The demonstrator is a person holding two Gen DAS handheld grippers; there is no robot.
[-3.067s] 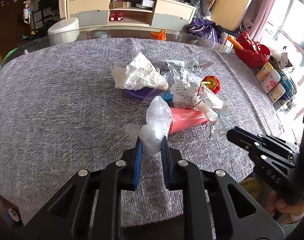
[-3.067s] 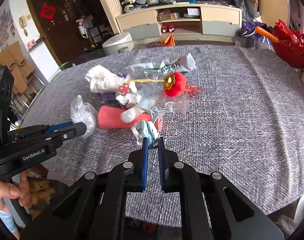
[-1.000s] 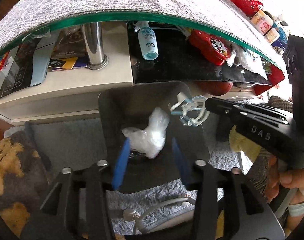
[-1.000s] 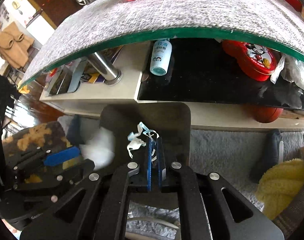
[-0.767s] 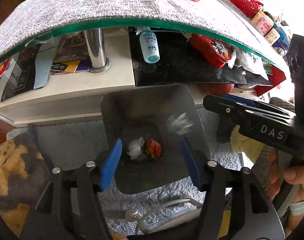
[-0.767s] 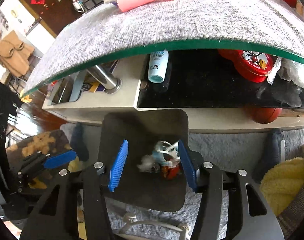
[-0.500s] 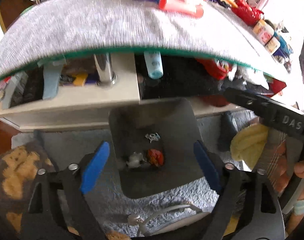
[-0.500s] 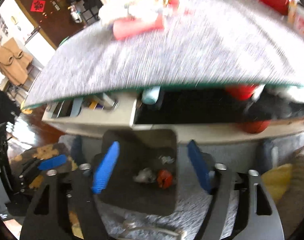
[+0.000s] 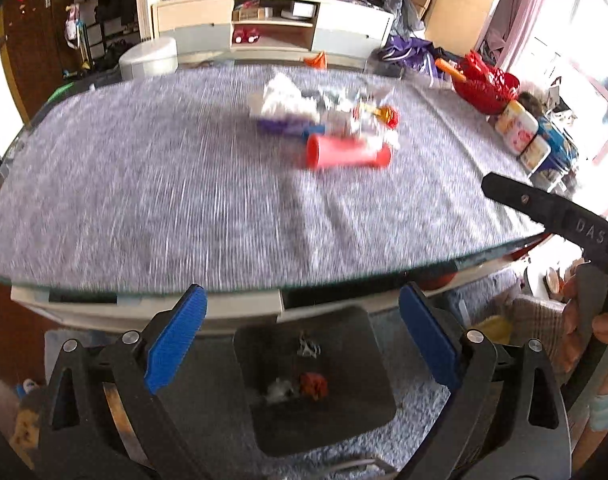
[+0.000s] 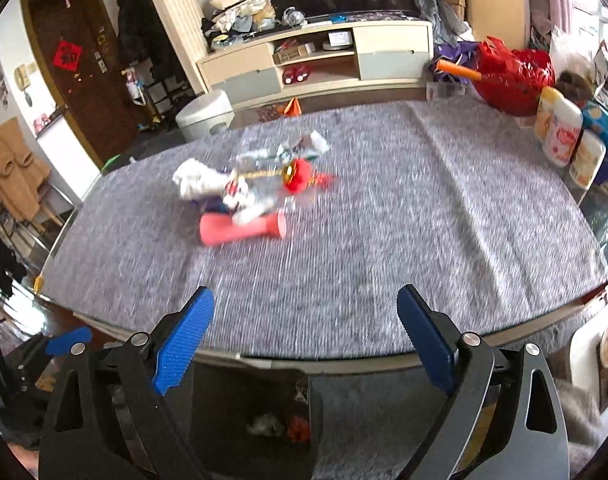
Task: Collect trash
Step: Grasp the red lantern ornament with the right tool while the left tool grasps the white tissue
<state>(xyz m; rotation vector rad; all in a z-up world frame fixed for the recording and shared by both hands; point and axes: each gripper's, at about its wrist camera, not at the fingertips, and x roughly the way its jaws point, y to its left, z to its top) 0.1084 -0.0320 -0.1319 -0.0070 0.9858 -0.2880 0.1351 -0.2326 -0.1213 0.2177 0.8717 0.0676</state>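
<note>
So the grey cloth-covered surface (image 9: 143, 184) carries the trash pile far-centre, dark square bin (image 9: 316, 380) on the floor below. Pink plastic tube (image 10: 241, 229) lies left-right, ahead of both. Left tool (image 9: 299, 344) and right tool (image 10: 304, 344) gape wide, empty; neither's obviously nearer.

- We see a blurred trash pile (image 9: 324, 120) on the counter's (image 9: 143, 184) grey cloth: white crumpled paper, clear wrappers, a red ornament.
- A pink tube (image 9: 346, 157) lies flat beside it.
- The dark bin (image 9: 368, 392) on the floor holds scraps.
</note>
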